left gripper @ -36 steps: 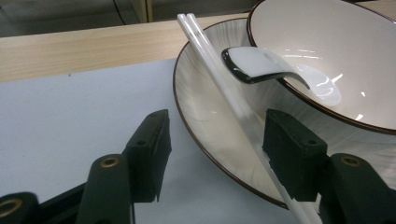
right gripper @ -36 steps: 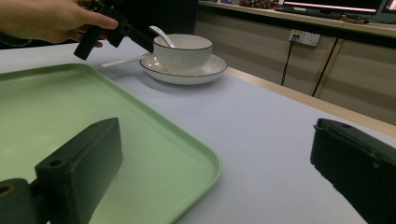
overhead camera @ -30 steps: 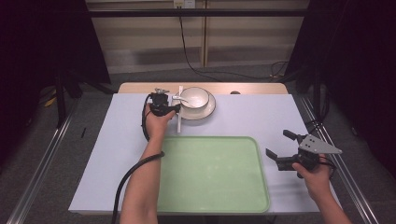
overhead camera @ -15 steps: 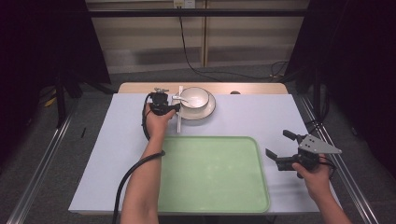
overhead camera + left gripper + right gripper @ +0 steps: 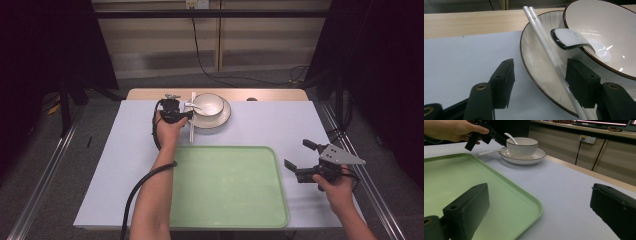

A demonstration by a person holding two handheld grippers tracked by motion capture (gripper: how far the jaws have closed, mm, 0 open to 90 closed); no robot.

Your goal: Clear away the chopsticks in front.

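A white bowl (image 5: 209, 103) stands on a white plate (image 5: 223, 118) at the table's far middle, with a white spoon (image 5: 571, 39) leaning on its rim. A pair of white chopsticks (image 5: 544, 41) lies across the plate's left edge. My left gripper (image 5: 183, 114) is open right at that edge, and its jaws straddle the chopsticks without closing on them (image 5: 537, 75). My right gripper (image 5: 301, 159) hovers open and empty at the table's right side, beside the green tray (image 5: 225, 185).
The tray takes up the near middle of the pale blue table (image 5: 280, 125). A wooden strip (image 5: 270, 93) runs along the far edge. A black cable (image 5: 137, 192) trails from the left gripper along the forearm.
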